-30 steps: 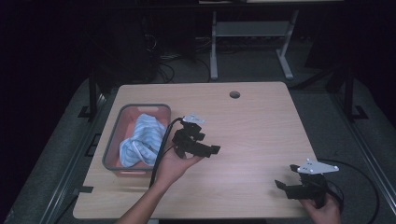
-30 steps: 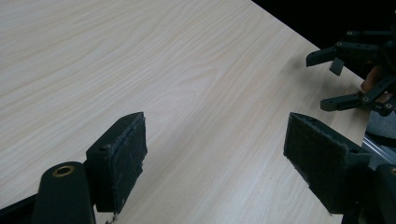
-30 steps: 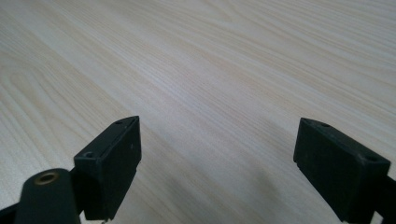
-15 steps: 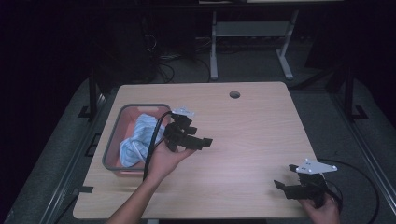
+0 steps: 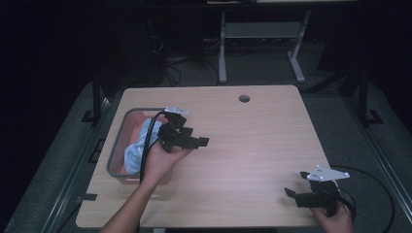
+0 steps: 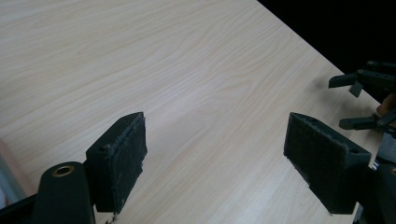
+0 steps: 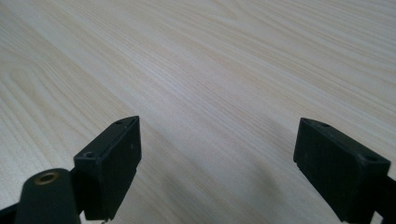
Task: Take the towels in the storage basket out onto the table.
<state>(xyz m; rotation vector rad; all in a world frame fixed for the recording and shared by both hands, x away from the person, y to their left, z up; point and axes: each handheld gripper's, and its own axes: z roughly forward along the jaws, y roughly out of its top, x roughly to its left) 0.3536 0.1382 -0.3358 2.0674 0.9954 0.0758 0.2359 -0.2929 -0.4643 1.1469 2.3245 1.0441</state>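
Note:
My left gripper point(image 5: 200, 141) hangs open above the wooden table point(image 5: 252, 145), just right of a grey-rimmed bin point(image 5: 118, 137) that holds a crumpled blue-and-white cloth point(image 5: 138, 145). In the left gripper view its jaws point(image 6: 215, 163) stand wide apart over bare wood, with nothing between them. My right gripper point(image 5: 290, 196) rests open near the table's front right corner, and its jaws point(image 7: 217, 168) are spread over plain tabletop. The right gripper point(image 6: 362, 100) also appears far off at the right edge of the left gripper view.
A round cable hole point(image 5: 244, 98) sits near the table's far edge. Behind the table stands a metal frame point(image 5: 262, 43) on dark floor with cables. Each gripper trails a black cable point(image 5: 148, 141).
The left hand and its gripper have drifted left and slightly back toward the bin. The right gripper has stayed in place.

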